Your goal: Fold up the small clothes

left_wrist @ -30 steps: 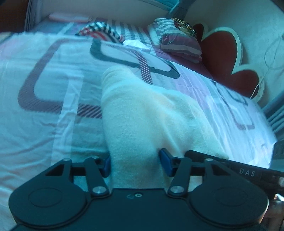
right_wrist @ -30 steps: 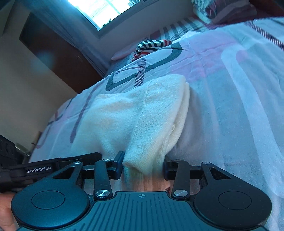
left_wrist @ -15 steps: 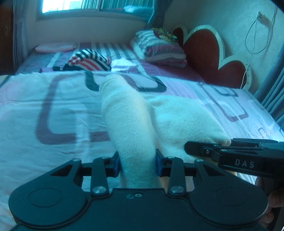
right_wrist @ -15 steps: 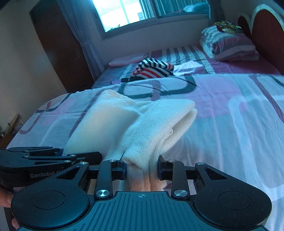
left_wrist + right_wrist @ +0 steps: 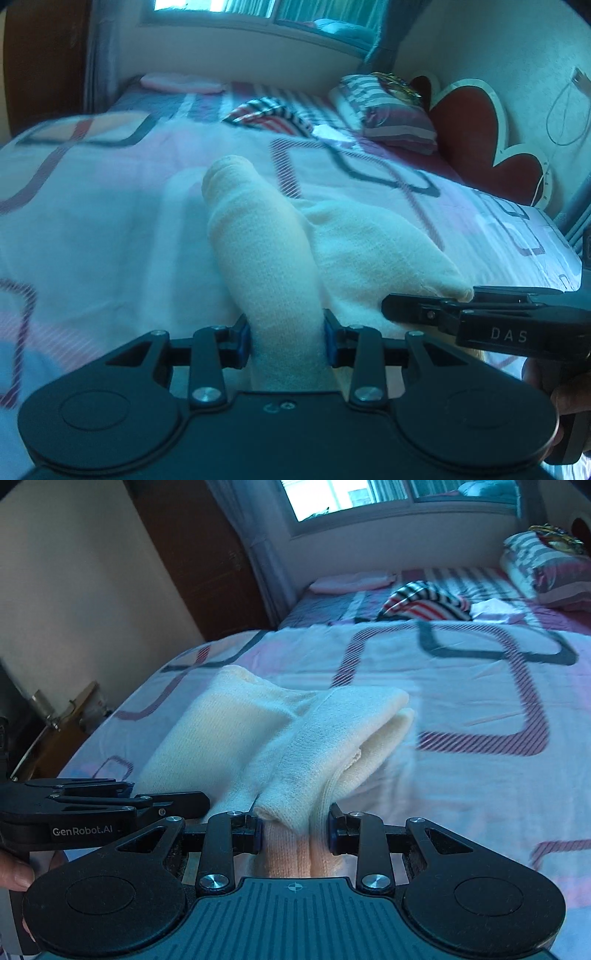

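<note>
Left wrist view: the left gripper (image 5: 286,341) is clamped on a bunched edge of the cream garment (image 5: 258,236), which runs forward from between the jaws over the bedspread (image 5: 92,221). The right gripper (image 5: 428,308) is seen just right of the jaws, at the other edge.

Right wrist view: the right gripper (image 5: 295,830) is clenched on the garment's folded layers; the left gripper (image 5: 166,801) sits just left of the jaws. Both held edges should be carried level and together, forward of the jaws, so the layers are laid flush.
</note>
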`<act>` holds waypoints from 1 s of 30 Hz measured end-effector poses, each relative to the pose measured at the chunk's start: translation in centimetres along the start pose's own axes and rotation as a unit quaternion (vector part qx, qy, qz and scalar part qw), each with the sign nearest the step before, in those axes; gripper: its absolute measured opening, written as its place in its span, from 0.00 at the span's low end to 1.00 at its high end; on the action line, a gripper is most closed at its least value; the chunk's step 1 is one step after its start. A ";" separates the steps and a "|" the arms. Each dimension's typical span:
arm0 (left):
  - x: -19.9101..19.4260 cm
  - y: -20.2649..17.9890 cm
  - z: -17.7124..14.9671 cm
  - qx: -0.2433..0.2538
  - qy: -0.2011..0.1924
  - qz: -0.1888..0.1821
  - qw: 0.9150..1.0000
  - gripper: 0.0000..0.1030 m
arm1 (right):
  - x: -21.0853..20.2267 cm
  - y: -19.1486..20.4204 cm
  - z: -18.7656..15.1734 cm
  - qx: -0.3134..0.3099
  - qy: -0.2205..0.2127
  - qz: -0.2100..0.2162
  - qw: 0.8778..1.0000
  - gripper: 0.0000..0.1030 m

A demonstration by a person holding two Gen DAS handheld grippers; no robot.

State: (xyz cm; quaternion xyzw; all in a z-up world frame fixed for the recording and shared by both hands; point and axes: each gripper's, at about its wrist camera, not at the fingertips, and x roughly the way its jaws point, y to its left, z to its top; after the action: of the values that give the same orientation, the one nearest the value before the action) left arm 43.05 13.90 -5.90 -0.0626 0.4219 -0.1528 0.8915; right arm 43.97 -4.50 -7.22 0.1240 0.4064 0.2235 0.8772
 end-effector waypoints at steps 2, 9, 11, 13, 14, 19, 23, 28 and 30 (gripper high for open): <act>0.3 1.7 -0.8 -0.008 0.012 -0.006 1.000 0.41 | 1.3 0.4 -0.6 0.002 0.011 -0.009 1.000 0.29; 0.4 4.8 -3.1 -0.040 -0.001 -0.018 0.999 0.57 | 1.4 -3.3 -2.2 0.093 0.012 0.002 0.996 0.30; 0.7 5.1 -3.3 -0.049 -0.006 -0.026 0.998 0.56 | 1.5 -3.4 -2.3 0.091 0.007 -0.002 0.996 0.31; 0.8 5.2 -3.3 -0.053 -0.006 -0.027 0.998 0.58 | 1.5 -3.3 -2.4 0.092 0.003 -0.011 0.996 0.37; 0.7 5.1 -3.1 -0.049 -0.003 -0.026 0.998 0.58 | 1.5 -3.5 -2.3 0.095 0.004 -0.012 0.995 0.40; -2.2 4.4 -1.4 -0.020 -0.054 -0.012 0.998 0.49 | -2.3 -2.7 -1.1 0.060 -0.046 -0.042 0.996 0.50; -1.3 3.9 0.6 -0.016 -0.063 -0.033 0.997 0.31 | -2.4 -0.6 1.0 -0.002 -0.055 -0.034 0.998 0.33; 1.9 3.3 0.7 -0.003 -0.020 -0.013 1.000 0.29 | 2.5 0.1 0.2 -0.069 0.030 -0.091 0.993 0.24; 2.1 3.3 0.5 0.000 -0.018 -0.009 1.000 0.29 | 2.7 -0.8 0.0 -0.049 0.024 -0.086 0.995 0.24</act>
State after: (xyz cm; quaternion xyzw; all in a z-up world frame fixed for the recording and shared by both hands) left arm 45.42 16.34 -7.87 -0.0687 0.4048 -0.1596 0.8978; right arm 45.67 -3.86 -9.30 0.0404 0.4248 0.1699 0.8883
